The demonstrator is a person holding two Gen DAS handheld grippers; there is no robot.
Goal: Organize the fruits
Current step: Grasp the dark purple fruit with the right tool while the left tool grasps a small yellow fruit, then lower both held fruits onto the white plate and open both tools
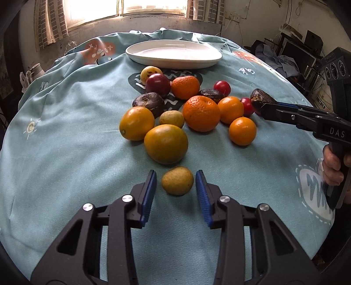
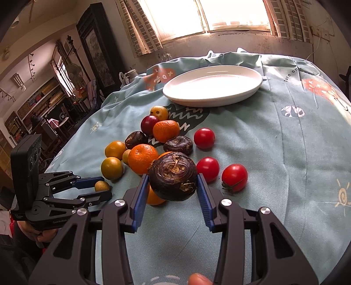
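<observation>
Fingers on my right gripper are clamped on a dark purple water chestnut, blue pads pressing both its sides, and it's lifted off the cloth. In the left wrist view that same right gripper comes in from the right edge with the chestnut at its tip, above the pile's right side.

My left gripper is spread wide around a small yellow-green fruit. It sits on the cloth between the pads with gaps on both sides, no contact I can see. The right wrist view shows the left gripper low at the pile's left end, same small fruit between its fingers.

Pile just beyond: a large yellow-orange citrus nearest, another to its left, and a bumpy tangerine in the middle. Two more dark chestnuts lie among them, a plum farther back. Cherry tomatoes are on the pile's right.

White oval plate is well apart at the far side, on the light blue tablecloth. Window behind it.
</observation>
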